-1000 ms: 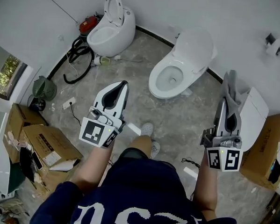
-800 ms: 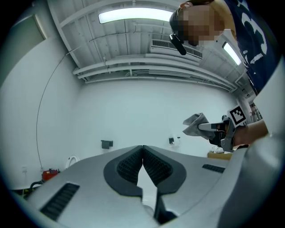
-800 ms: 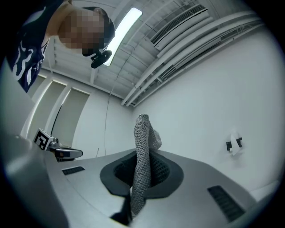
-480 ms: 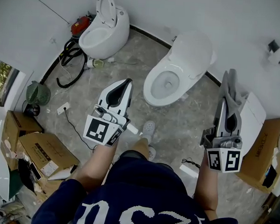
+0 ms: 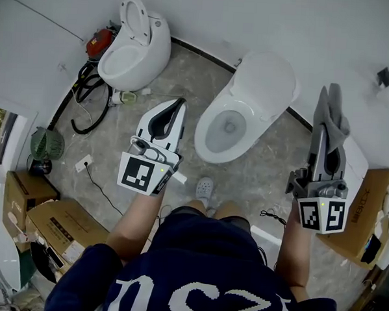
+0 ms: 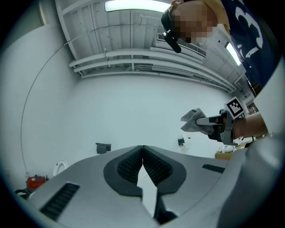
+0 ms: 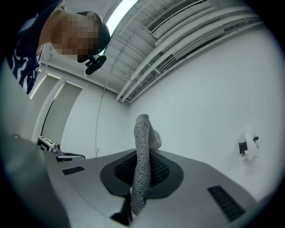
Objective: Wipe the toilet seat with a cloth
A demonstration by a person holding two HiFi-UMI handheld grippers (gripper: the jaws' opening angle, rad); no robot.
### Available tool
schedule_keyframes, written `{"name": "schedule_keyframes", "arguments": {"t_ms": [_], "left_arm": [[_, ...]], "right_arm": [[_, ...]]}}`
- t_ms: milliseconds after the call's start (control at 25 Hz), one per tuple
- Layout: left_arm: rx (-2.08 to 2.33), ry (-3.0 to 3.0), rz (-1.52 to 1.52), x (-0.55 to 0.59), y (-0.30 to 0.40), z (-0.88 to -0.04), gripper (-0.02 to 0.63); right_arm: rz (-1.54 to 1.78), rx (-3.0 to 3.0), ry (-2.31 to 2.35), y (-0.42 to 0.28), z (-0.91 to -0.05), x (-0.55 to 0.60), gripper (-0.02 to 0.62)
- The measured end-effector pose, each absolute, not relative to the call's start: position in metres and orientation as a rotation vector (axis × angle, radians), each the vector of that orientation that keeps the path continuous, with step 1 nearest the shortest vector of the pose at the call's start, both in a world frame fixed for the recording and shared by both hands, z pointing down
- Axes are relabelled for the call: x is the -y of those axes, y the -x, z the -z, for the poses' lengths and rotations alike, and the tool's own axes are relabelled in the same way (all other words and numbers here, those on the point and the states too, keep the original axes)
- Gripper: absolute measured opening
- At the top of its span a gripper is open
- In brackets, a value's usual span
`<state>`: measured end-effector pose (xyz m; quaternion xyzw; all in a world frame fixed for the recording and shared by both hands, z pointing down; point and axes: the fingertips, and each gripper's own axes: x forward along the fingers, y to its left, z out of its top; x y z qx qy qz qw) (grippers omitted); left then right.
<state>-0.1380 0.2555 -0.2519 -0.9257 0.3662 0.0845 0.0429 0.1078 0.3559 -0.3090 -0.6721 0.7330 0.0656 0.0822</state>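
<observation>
A white toilet point(image 5: 246, 109) stands ahead on the grey floor, lid up, its seat point(image 5: 207, 140) ringing the open bowl. My left gripper point(image 5: 178, 106) hovers just left of the bowl, shut with nothing in it; its pads point(image 6: 142, 165) meet. My right gripper point(image 5: 327, 119) is held up to the right of the toilet, shut on a grey cloth point(image 5: 331, 112) that sticks out past the tips. In the right gripper view the knitted cloth point(image 7: 143, 156) stands pinched between the pads. The left gripper view also catches the right gripper point(image 6: 202, 122) with the cloth point(image 6: 191, 120).
A second white toilet point(image 5: 132, 47) stands at the back left beside a red device point(image 5: 99, 42) and black hoses point(image 5: 87, 94). Cardboard boxes point(image 5: 54, 225) lie at the left, another box point(image 5: 364, 212) at the right. A wall fitting point(image 5: 387, 78) sits on the white wall.
The person has stepped closer to the toilet, which now lies lower and nearer in the head view. The right gripper has risen with the cloth; the left has moved toward the bowl.
</observation>
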Motion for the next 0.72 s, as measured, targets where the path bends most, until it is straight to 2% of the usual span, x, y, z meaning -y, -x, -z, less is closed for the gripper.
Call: {"name": "schedule_keyframes", "arguments": {"t_ms": [240,720], "left_arm": [[-1.179,2.840,-0.225,-0.218,0.132,0.239,0.020],[-1.452,2.728,-0.119,-0.132,0.089,0.205,0.020]], "right_arm": [[-0.140,-2.279,1.948,-0.104,0.293,-0.308,0.028],[-0.103,-2.490,1.624,-0.143,0.286,-0.171,0.028]]}}
